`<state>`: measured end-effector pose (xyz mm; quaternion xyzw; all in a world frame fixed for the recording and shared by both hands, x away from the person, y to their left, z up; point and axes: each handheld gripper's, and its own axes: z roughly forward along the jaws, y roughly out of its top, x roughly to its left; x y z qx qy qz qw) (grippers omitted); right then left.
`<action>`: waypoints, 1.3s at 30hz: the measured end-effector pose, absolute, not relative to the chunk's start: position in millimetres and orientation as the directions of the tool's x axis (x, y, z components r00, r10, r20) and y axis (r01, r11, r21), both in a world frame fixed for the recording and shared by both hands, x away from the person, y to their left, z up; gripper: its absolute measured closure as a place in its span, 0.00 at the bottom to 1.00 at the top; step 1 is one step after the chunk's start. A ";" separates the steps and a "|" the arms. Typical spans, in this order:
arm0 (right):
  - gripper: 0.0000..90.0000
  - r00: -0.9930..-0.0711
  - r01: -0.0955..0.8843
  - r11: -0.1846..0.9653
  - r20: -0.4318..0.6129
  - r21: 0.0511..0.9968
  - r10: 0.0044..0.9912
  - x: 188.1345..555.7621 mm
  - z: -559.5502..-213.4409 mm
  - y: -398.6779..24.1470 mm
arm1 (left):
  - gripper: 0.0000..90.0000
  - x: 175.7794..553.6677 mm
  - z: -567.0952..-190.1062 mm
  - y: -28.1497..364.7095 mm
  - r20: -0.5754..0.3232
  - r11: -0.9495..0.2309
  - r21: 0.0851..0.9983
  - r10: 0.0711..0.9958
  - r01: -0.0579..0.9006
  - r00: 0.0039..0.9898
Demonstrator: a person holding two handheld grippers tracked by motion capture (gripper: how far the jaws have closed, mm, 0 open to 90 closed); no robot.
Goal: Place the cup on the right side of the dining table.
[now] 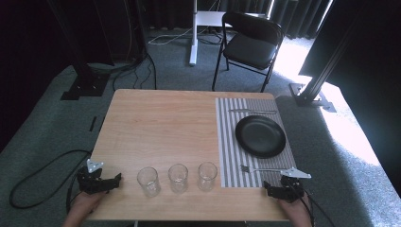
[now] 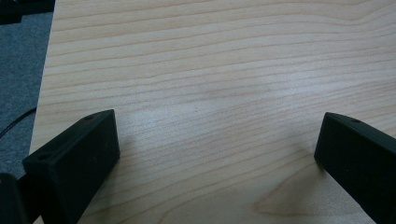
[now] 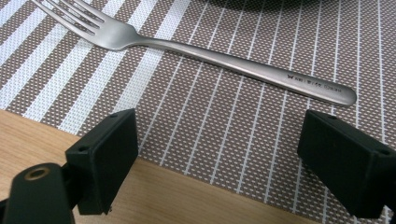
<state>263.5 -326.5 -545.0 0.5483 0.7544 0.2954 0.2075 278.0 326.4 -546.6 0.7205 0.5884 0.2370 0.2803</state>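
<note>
The right gripper point(image 1: 276, 189) sits at the near right corner of the table point(image 1: 161, 123). Its jaws stand wide apart and hold nothing. The fork point(image 3: 224, 58) lies on the striped mat point(image 3: 224, 135), just ahead of those jaws and not touching them. In the right gripper view the fork lies sideways across the gap, with its prongs to the left and the end of its handle to the right. So the jaws would have to turn, or grab it across the thin handle, I think.

The left gripper point(image 1: 101, 182) rests at the near left corner, well apart from the fork. Its jaws are wide apart too, with only bare wood between them. The right gripper is much nearer to the fork.

A black plate point(image 1: 260, 136) sits on the mat past the fork. 3 glasses point(image 1: 178, 178) stand in a row between the 2 grippers.
</note>
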 end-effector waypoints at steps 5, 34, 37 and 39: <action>0.14 -0.313 0.711 0.228 0.009 0.665 0.950 263.4 -543.5 -324.9 | 0.00 278.1 -546.6 326.4 0.012 -0.150 0.683 0.981 0.715 0.195; 0.18 -0.421 0.686 0.276 0.058 0.674 0.905 256.9 -527.6 -304.9 | 0.00 278.1 -546.6 326.4 0.012 -0.151 0.683 0.981 0.715 0.196; 0.18 -0.438 0.676 0.287 0.056 0.679 0.897 256.0 -523.8 -301.6 | 0.00 278.1 -546.6 326.4 0.012 -0.150 0.683 0.981 0.715 0.195; 0.18 -0.450 0.665 0.290 0.059 0.689 0.891 255.5 -519.7 -298.7 | 0.00 278.0 -546.6 326.4 0.012 -0.150 0.683 0.981 0.715 0.195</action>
